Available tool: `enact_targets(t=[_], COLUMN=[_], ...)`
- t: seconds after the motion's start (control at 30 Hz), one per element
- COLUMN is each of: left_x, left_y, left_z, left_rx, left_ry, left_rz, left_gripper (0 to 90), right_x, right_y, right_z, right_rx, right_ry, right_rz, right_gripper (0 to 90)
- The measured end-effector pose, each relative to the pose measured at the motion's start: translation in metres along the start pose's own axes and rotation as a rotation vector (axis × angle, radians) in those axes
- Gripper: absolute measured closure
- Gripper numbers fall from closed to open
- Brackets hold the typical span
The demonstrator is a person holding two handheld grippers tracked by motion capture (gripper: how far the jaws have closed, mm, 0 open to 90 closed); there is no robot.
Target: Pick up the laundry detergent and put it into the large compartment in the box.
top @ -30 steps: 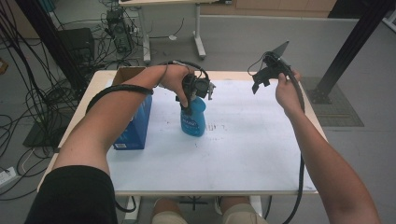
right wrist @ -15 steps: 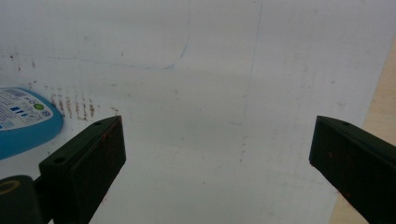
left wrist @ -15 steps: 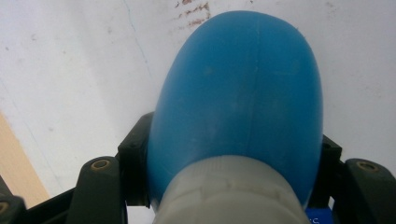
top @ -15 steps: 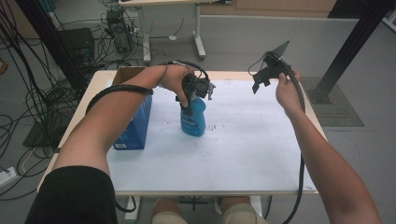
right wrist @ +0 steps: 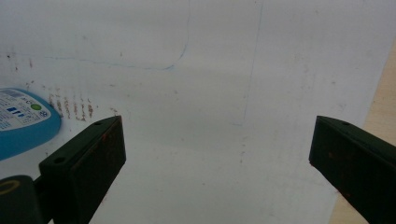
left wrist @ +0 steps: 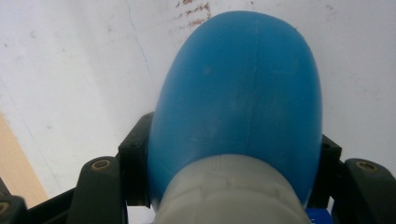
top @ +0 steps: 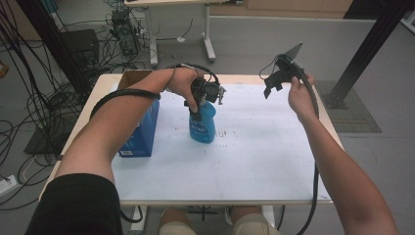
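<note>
1. The left gripper (top: 198, 113) has its jaws pinched on the neck of a blue plastic bottle (top: 202, 122), one black jaw on each side just below the grey-white cap (left wrist: 229, 191), as the left gripper view shows.
2. The right gripper (top: 275, 81) is held above the far right part of the bench, its jaws spread wide with nothing between them; the right gripper view looks down on bare white sheet.
3. The bottle stands upright near the middle of the white sheet (top: 244, 156) that covers the bench (top: 105, 83). Its label (right wrist: 21, 109) carries small print and logos too small to read.
4. A blue carton (top: 142, 129) stands at the left edge of the sheet, near the bottle but apart from it; its printing is unreadable.
</note>
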State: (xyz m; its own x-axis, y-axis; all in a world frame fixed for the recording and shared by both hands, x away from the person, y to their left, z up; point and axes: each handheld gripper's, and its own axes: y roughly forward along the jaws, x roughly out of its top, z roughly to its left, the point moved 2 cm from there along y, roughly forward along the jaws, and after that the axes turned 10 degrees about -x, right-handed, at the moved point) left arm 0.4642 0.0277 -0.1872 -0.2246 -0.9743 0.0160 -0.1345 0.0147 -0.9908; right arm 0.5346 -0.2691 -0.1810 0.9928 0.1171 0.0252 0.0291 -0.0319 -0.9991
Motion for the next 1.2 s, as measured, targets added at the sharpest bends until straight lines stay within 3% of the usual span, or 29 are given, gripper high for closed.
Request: enact_targets(t=[0.23,0.43,0.47,0.5,0.53,0.77,0.93,1.07,1.17,1.2], left_x=[0.003,0.005,0.006,0.006,0.006,0.002,-0.006,-0.007,-0.007,-0.009], left_y=[-0.001,-0.013,-0.021,-0.021,-0.027,-0.066,-0.104,-0.132,-0.156,-0.170], left_z=[-0.002,-0.004,-0.005,-0.005,-0.006,-0.014,-0.025,-0.032,-0.036,-0.038], left_rx=[0.003,0.013,0.019,0.019,0.020,0.042,0.066,0.086,0.097,0.099], left_ry=[-0.016,-0.072,-0.114,-0.114,-0.147,-0.271,-0.370,-0.450,-0.543,-0.619], left_rz=[-0.002,-0.010,-0.017,-0.017,-0.022,-0.070,-0.115,-0.119,-0.110,-0.119], left_gripper=[37.0,37.1,37.1,37.2,37.2,37.2,37.2,37.3,37.3,37.3], right_x=[0.000,-0.002,-0.002,-0.002,-0.002,-0.004,-0.005,-0.008,-0.008,-0.009], right_y=[0.000,-0.001,-0.001,-0.001,-0.001,-0.003,-0.003,-0.006,-0.007,-0.007], right_z=[0.001,0.000,0.000,0.000,0.000,0.000,0.002,0.002,0.001,0.001], right_rx=[-0.002,0.001,0.001,0.001,0.002,0.012,0.016,0.025,0.028,0.029], right_ry=[0.000,0.001,0.002,0.002,0.001,-0.004,-0.009,-0.020,-0.024,-0.024], right_rz=[0.001,-0.004,-0.002,-0.002,-0.002,-0.009,-0.008,-0.016,-0.017,-0.017], right_gripper=[3.7,3.7,3.7,3.7,3.7,3.7,3.7,3.7,3.7,3.7])
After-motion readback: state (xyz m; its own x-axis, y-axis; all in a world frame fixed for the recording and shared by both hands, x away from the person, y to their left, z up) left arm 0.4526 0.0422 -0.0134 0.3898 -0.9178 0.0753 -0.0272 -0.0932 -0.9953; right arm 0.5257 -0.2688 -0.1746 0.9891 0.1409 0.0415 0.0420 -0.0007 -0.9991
